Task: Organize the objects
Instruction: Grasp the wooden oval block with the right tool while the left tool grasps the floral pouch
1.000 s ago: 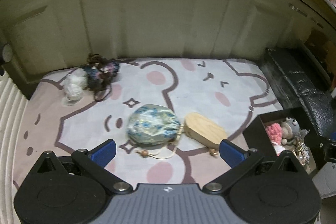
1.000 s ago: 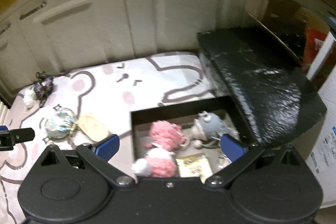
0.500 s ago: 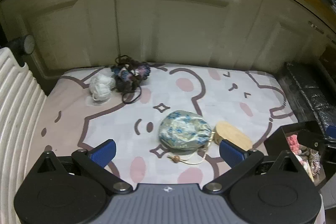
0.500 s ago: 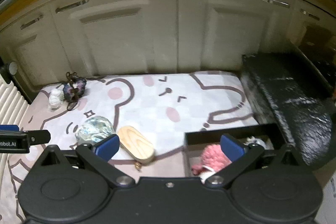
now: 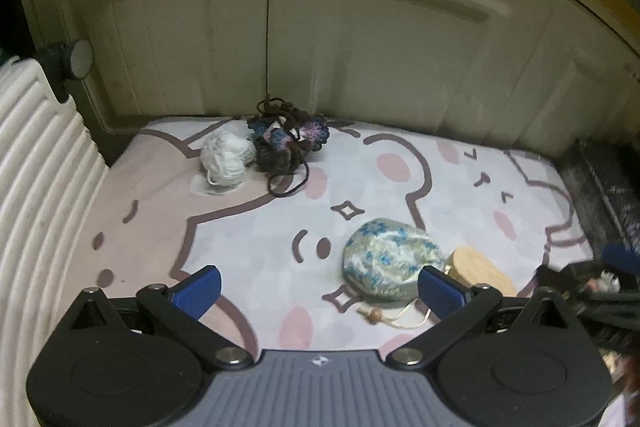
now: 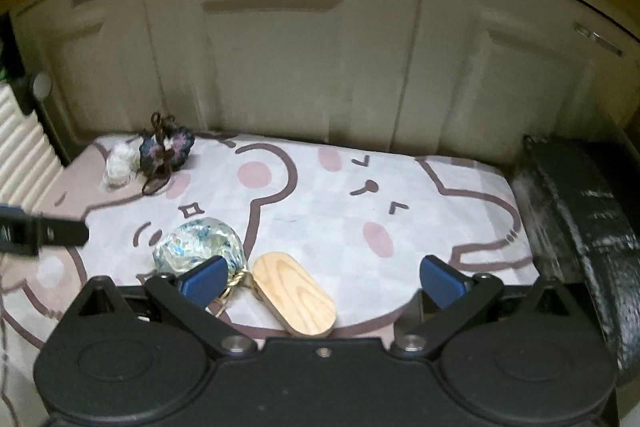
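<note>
- Both tools hang over a cartoon-bear mat [image 6: 320,211] with four loose items left on it, none gripped.
- The right tool [image 6: 322,277] is spread wide and empty. The wooden oval piece [image 6: 296,293] lies at lower centre of its view, between the two blue pads and closer to the left one, its long axis running from upper left to lower right.
- The left tool [image 5: 320,287] is likewise released and empty. The blue-and-white drawstring pouch [image 5: 390,269] sits at lower right of its view, just inside the right pad, its cord and bead trailing toward the camera.
- Pouch and wooden piece lie just beside each other; whether they touch cannot be told. By these views, the right tool looks nearer the wood and the left nearer the pouch.
- At upper left of both views, a white yarn ball [image 5: 226,159] rests against a dark multicoloured yarn bundle [image 5: 288,141], well apart from either tool, near the cabinet doors [image 5: 360,39].
- A black box lid [image 6: 576,223] stands along the right edge of the right view. The box interior is not visible there, so its contents cannot be told.
</note>
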The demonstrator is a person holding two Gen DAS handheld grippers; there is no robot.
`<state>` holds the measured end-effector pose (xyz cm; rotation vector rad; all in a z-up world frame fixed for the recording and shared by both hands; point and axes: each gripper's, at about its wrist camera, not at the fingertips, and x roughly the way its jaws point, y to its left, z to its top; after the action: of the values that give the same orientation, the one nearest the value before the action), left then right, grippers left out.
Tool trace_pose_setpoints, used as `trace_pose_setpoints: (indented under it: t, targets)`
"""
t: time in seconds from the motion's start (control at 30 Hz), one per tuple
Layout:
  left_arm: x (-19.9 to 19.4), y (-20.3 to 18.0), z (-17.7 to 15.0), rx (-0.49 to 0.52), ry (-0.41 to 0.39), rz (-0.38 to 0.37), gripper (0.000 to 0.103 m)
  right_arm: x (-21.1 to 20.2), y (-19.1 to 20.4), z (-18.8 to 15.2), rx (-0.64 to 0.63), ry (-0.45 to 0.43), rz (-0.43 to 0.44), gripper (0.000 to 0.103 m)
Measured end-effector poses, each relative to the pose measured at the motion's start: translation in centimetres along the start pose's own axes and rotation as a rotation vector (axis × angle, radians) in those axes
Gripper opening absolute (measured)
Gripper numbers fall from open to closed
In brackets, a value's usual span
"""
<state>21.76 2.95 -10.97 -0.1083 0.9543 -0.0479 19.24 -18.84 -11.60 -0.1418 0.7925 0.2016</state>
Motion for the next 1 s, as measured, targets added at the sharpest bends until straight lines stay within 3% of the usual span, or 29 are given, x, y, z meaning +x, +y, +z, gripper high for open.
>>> trace_pose_setpoints:
  t: [0.07, 0.33, 0.6, 0.9, 1.0]
  targets:
    - [0.5, -0.1, 0.3, -0.02, -0.001, -0.022, 0.103, 0.8, 0.3, -0.3, -0.033, 0.001, 0.002, 0.102]
    - [3.1, -1.4, 0.9, -0.039, 0.044, -0.064, 0.103, 3.8, 0.8, -1.2, -0.047, 0.034, 0.037, 0.082]
    - [5.5, -3.0, 1.3, -0.09, 0.063, -0.11, 0.103, 6.8, 1.6, -1.8, -0.059, 0.087, 0.068, 0.075]
    - [9.5, -4.3, 1.6, -0.171, 0.116, -0.137, 0.103, 9.2, 1.0, -2.4, -0.058, 0.146, 0.058, 0.075]
    - [10.6, -4.4, 1.4, -0.192, 0.135, -0.127, 0.103, 9.9, 1.2, -2.7, -0.07, 0.181, 0.083, 0.064]
